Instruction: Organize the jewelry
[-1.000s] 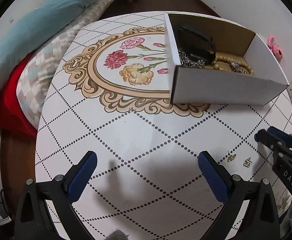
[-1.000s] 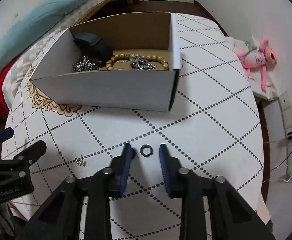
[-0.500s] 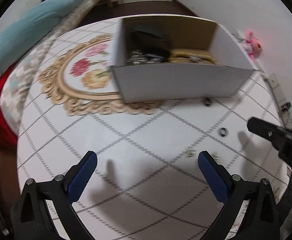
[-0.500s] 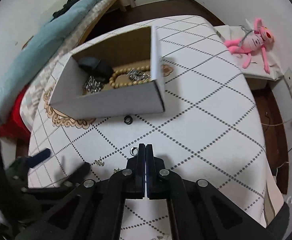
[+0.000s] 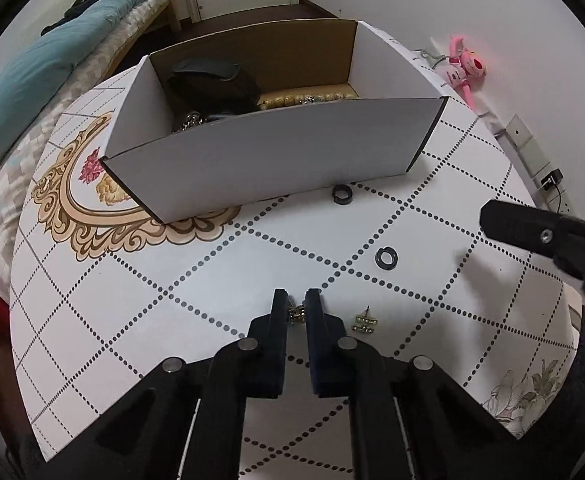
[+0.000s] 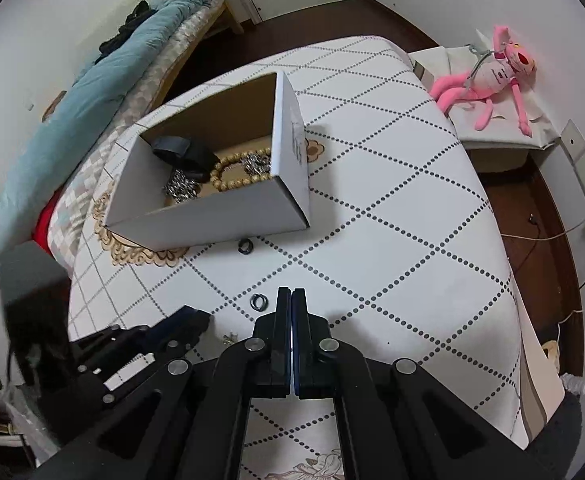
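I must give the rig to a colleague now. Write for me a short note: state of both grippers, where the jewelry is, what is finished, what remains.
Left gripper: jaws nearly closed around a gold earring on the table; whether they already grip it cannot be told.
Right gripper: shut, empty, above the table.
Done: beaded bracelet, chains and a black item lie in the box.
Left: that earring, the second earring, the near black ring and the ring by the box.
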Available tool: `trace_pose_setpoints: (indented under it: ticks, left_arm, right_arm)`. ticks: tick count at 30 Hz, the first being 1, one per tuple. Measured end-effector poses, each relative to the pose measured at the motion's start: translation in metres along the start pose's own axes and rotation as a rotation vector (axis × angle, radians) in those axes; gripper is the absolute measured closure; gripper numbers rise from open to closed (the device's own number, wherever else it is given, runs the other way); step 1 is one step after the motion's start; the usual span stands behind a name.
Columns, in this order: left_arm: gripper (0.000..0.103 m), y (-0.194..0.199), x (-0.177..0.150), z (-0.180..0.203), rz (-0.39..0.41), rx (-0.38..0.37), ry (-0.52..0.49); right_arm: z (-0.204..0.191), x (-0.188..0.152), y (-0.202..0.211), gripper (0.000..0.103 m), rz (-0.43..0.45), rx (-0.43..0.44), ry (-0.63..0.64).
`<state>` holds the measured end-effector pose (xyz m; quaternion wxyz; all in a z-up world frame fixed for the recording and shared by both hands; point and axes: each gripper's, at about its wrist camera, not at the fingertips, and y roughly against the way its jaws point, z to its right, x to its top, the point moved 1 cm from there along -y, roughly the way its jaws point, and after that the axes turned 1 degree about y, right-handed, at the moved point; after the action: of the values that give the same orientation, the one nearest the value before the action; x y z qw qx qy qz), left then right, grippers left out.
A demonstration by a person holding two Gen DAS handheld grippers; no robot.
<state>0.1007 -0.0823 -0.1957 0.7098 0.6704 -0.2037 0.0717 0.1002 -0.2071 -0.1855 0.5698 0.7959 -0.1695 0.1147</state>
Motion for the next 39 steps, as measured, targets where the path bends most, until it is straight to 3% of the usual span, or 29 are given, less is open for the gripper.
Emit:
trace_pose_setpoints:
  ticks: [3, 7, 11, 14, 18, 23, 24, 25, 26, 27, 28, 32, 34, 39]
  left_arm:
    - [0.097, 0.01, 0.002, -0.008, -0.002, -0.031, 0.032]
    - [0.097, 0.052, 0.023, -0.03, 0.063, -0.099, 0.081]
    - [0.097, 0.095, 0.062, -0.046, 0.151, -0.149, 0.111]
    - [0.097, 0.104, 0.099, -0.06, 0.19, -0.144, 0.116]
    - [0.097, 0.089, 0.129, -0.074, 0.17, -0.131, 0.136]
    - [0.093, 0.051, 0.144, -0.086, 0.059, -0.075, 0.158]
    - [0.09, 0.046, 0.143, -0.088, 0.037, -0.062, 0.167]
    - [0.078, 0.042, 0.142, -0.09, 0.02, -0.041, 0.174]
    - [0.064, 0.041, 0.142, -0.09, 0.011, -0.008, 0.174]
    - [0.037, 0.04, 0.141, -0.092, 0.012, 0.026, 0.172]
    - [0.025, 0.041, 0.139, -0.096, 0.027, 0.039, 0.178]
    - [0.019, 0.044, 0.133, -0.107, 0.043, 0.051, 0.205]
    - [0.007, 0.047, 0.129, -0.11, 0.054, 0.067, 0.203]
    - [0.005, 0.069, 0.101, -0.114, 0.126, 0.106, 0.22]
  right_arm:
    - [-0.003, 0.005, 0.011, 0.103, 0.017, 0.031, -0.009]
    - [-0.014, 0.021, 0.033, 0.103, 0.062, 0.084, -0.004]
    - [-0.029, 0.05, 0.049, 0.103, 0.104, 0.132, 0.012]
    - [-0.042, 0.082, 0.045, 0.103, 0.114, 0.139, 0.038]
    - [-0.055, 0.112, 0.026, 0.103, 0.075, 0.127, 0.068]
    - [-0.063, 0.13, -0.011, 0.102, -0.036, 0.081, 0.11]
    - [-0.062, 0.132, -0.016, 0.096, -0.053, 0.069, 0.105]
    - [-0.061, 0.134, -0.019, 0.088, -0.059, 0.065, 0.106]
    - [-0.06, 0.134, -0.019, 0.06, -0.056, 0.064, 0.105]
    - [-0.058, 0.133, -0.018, 0.039, -0.048, 0.063, 0.103]
    - [-0.055, 0.133, -0.015, 0.037, -0.04, 0.052, 0.099]
    - [-0.045, 0.13, 0.002, 0.036, 0.015, 0.033, 0.079]
    - [-0.042, 0.125, 0.015, 0.036, 0.054, 0.007, 0.08]
    - [-0.038, 0.082, 0.035, 0.036, 0.087, -0.043, 0.12]
